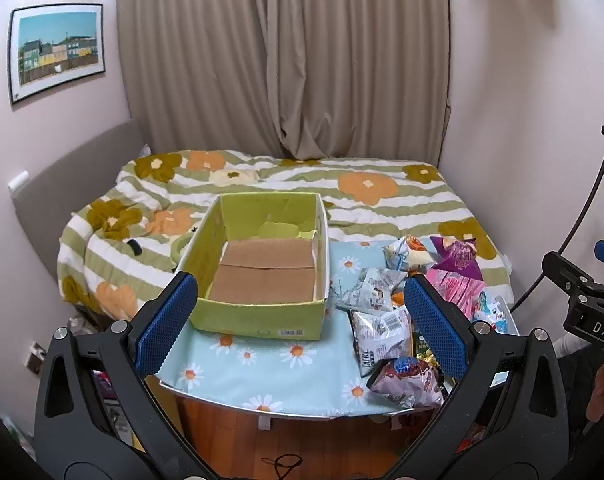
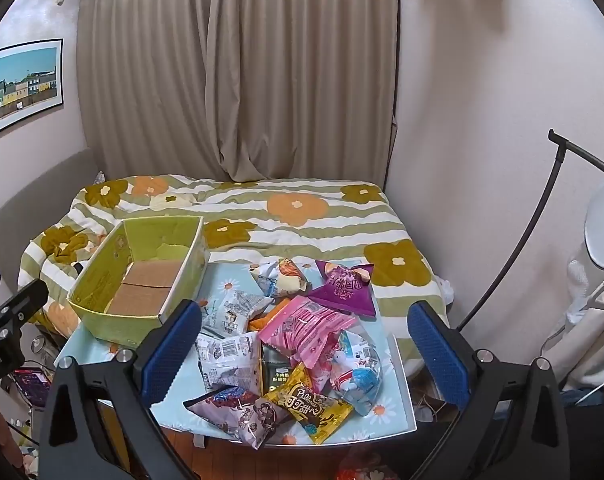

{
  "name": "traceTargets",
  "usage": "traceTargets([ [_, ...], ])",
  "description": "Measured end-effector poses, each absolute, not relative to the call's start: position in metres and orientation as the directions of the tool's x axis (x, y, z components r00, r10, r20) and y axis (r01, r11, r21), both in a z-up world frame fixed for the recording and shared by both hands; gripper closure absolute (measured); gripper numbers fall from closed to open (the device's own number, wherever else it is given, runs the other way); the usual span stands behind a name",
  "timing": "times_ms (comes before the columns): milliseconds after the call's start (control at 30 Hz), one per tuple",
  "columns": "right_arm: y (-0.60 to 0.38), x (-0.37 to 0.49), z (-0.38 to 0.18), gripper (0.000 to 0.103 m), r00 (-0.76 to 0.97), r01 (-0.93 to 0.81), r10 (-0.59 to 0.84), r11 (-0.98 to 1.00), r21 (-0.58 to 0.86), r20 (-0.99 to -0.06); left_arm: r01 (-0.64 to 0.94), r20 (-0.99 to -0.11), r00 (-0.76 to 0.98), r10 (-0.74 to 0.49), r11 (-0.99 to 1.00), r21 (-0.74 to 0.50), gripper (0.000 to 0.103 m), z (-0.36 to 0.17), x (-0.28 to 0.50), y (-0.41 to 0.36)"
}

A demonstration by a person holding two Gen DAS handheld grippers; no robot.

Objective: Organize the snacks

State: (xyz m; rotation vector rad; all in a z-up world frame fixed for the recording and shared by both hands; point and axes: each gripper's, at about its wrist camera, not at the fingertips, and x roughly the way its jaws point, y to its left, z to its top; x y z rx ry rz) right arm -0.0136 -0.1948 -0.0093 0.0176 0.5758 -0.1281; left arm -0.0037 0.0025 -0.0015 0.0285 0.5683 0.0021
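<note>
Progress: we judge the task barely begun; nothing is sorted yet.
Box: the green cardboard box (image 1: 262, 272) sits on the left part of the worktop (image 1: 262, 364), which has a daisy-print cover, and we see only its bare brown floor inside.
Snacks: the whole pile of snack packets (image 2: 298, 344) lies loose on the right part of the worktop, just beside the box and outside it.
Packets we can tell apart: a purple pouch (image 2: 344, 286) at the far side, a pink packet (image 2: 306, 326) in the middle, a yellow packet (image 2: 312, 406) and a dark printed bag (image 2: 242, 414) at the near edge, and white packets (image 2: 226, 354) nearest the box.
Left gripper (image 1: 302, 324): we hold it above the near edge, facing the box, its jaws spread wide with nothing between them.
Right gripper (image 2: 306, 354): we hold it over the pile, its jaws spread wide, gripping nothing.
Left to do: as we read it, every packet has yet to go into the box.
Surroundings: the flowered bed (image 1: 342, 200) lies behind the worktop, with curtains (image 1: 282, 60) beyond.
</note>
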Motion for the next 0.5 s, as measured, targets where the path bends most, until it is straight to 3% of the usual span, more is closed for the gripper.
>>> traceTargets([
  [500,-0.1902,-0.0161,-0.0070,0.000,0.830,0.110,-0.105,0.994,-0.023,-0.547,0.005,-0.541,0.841,0.009,1.000,0.024,0.001,-0.0028,-0.0062,0.0051],
])
